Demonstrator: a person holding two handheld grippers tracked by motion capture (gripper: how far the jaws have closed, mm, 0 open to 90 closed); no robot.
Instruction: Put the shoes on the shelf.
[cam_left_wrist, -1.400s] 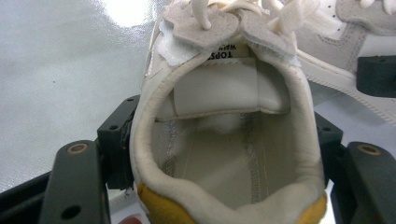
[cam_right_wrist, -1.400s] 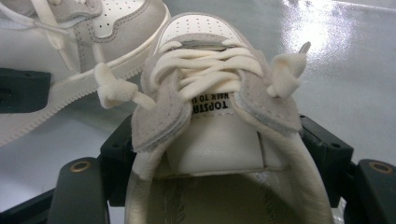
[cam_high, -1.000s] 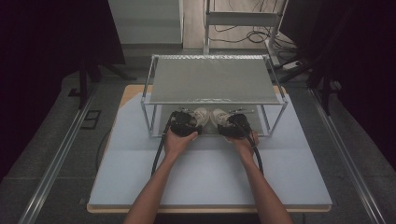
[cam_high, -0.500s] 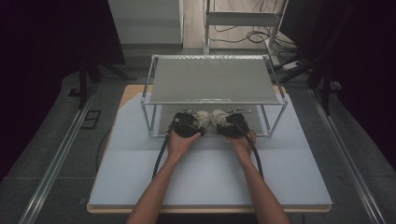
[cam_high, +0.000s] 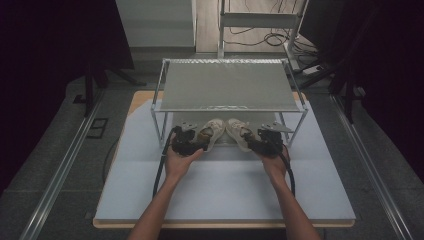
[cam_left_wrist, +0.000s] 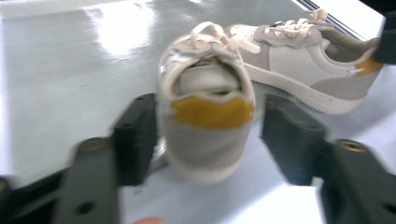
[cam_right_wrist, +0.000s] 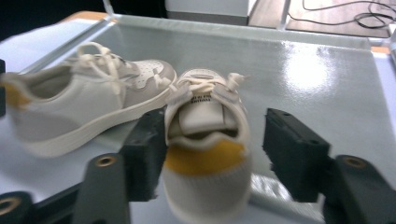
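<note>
Dark curtains close in on both sides of the table, whose pale sheet carries a wire rack near its far edge. Under the rack's shelf, about midway between the table's left and right edges, we see two shoes side by side, toes angled toward each other.

Our left gripper has the left shoe heel-first between its jaws. One jaw seems to touch the heel's side, the other stands clear of it, so we read this gripper as not yet clamped. The jaws have just been closing.

Our right gripper frames the right shoe likewise: one jaw at the heel, the other apart, jaws just been closing.

Each heel bears a mustard-yellow patch. The right shoe's tongue carries a small label with dark print, too blurred for us to read.
</note>
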